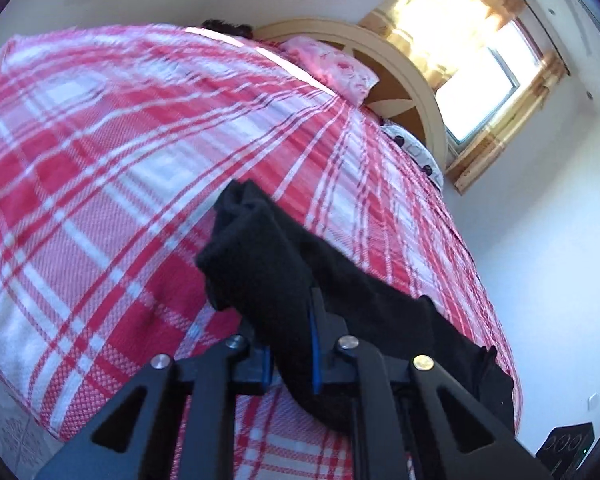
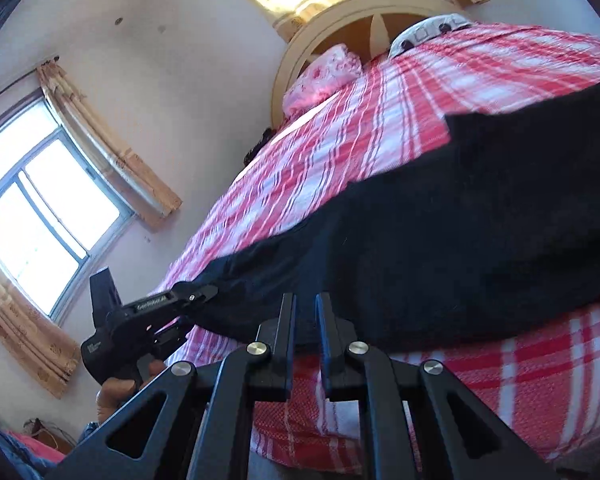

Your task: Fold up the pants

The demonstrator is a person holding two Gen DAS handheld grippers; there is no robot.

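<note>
The black pants [image 2: 440, 220] lie across the red and white plaid bed cover [image 2: 380, 120] near the bed's front edge. My left gripper [image 1: 290, 320] is shut on a bunched end of the pants [image 1: 260, 264], which drape off to the right. In the right wrist view the left gripper [image 2: 198, 294] holds the pants' left end. My right gripper [image 2: 305, 320] has its fingers nearly together at the pants' lower edge; the black cloth fills the narrow gap between them.
A round wooden headboard [image 1: 416, 92] and a pink pillow [image 1: 332, 68] are at the bed's far end. A window with curtains [image 1: 480, 80] is behind it, another window [image 2: 40, 220] is on the side wall. A dark speaker [image 1: 568, 448] stands by the wall.
</note>
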